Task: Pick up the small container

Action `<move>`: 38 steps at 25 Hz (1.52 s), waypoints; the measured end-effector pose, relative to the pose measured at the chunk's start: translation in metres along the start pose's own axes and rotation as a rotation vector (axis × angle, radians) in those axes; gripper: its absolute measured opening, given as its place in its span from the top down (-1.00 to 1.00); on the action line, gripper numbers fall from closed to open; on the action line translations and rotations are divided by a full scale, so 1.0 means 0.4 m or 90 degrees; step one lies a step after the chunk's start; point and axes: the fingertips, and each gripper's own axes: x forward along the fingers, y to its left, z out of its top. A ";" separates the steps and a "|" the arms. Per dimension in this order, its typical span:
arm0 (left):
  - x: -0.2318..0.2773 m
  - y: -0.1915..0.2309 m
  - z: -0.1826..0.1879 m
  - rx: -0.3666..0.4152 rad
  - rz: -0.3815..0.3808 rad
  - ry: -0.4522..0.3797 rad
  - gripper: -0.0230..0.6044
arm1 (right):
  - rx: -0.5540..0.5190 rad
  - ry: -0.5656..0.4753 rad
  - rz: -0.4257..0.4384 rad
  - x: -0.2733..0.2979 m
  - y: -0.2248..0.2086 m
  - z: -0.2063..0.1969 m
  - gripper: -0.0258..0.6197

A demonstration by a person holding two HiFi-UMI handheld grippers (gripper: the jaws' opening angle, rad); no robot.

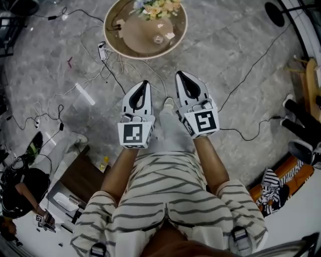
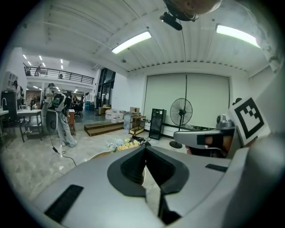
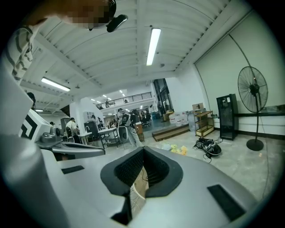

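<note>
A round tan table point(image 1: 131, 37) stands ahead of me on the grey floor, with a bunch of flowers point(image 1: 156, 7) at its far side. A small clear container point(image 1: 158, 39) sits on its top near the middle, beside a white scrap. My left gripper point(image 1: 144, 85) and right gripper point(image 1: 179, 76) are held side by side at waist height, pointing at the table and well short of it. Both are shut, tips together, with nothing between them. In the left gripper view the shut tips point(image 2: 145, 148) point over the flowers point(image 2: 122, 143). The right gripper view shows its tips point(image 3: 143, 149) closed too.
Cables and a power strip point(image 1: 102, 50) lie on the floor between me and the table. A brown desk point(image 1: 85, 178) stands at lower left, shoes point(image 1: 301, 120) at the right. A standing fan point(image 2: 181, 111) stands ahead at the wall; people work far off at the left.
</note>
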 end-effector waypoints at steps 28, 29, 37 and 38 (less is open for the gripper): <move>0.403 0.266 -0.369 -0.037 -0.087 0.066 0.93 | 0.038 0.079 -0.071 0.492 -0.164 -0.490 0.81; 0.412 0.268 -0.382 -0.039 -0.087 0.070 0.93 | 0.037 0.083 -0.071 0.504 -0.172 -0.511 0.76; 0.470 0.282 -0.467 -0.049 -0.085 0.087 0.93 | 0.036 0.109 -0.067 0.593 -0.239 -0.651 0.42; 0.476 0.285 -0.478 -0.050 -0.084 0.092 0.93 | 0.037 0.114 -0.068 0.604 -0.246 -0.668 0.38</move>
